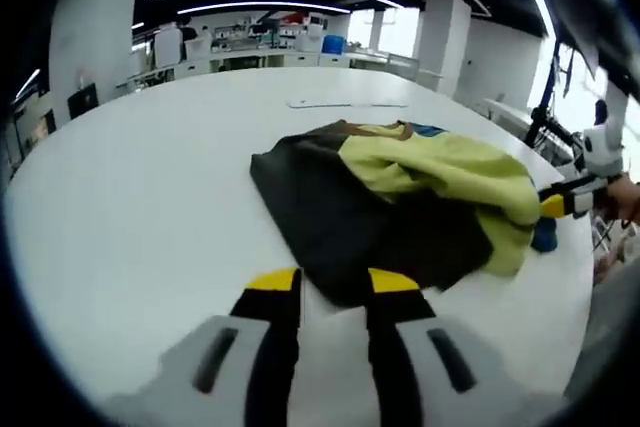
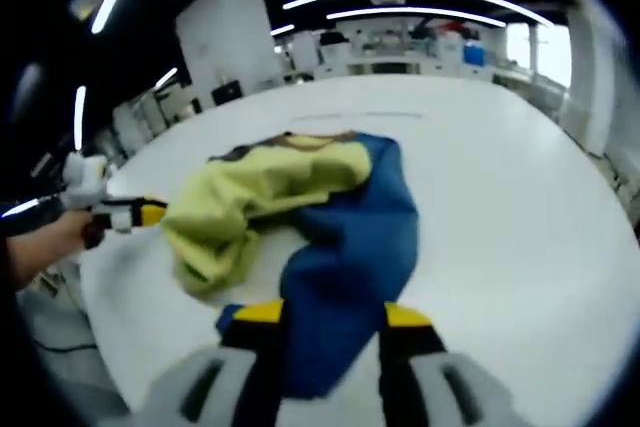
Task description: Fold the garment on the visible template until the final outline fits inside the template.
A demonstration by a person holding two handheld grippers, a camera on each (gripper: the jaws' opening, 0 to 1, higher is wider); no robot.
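A crumpled garment lies on the white table [image 1: 140,197]. In the left gripper view its dark part [image 1: 350,217] is nearest, with a yellow-green part [image 1: 450,172] bunched on top. My left gripper [image 1: 335,282] is open, and the dark corner lies between its yellow tips. In the right gripper view the blue part [image 2: 350,237] runs toward me, with the yellow-green part [image 2: 250,197] to its left. My right gripper [image 2: 330,315] is open with blue cloth between its jaws. Each gripper also appears at the other view's edge: the right gripper [image 1: 560,202] and the left gripper [image 2: 135,214].
A thin flat outline [image 1: 345,104] lies on the table beyond the garment. A hand [image 2: 40,237] holds the left gripper at the table's edge. Desks, shelves and a blue bin [image 1: 333,44] stand far behind. Bare tabletop [image 2: 520,197] spreads on the right.
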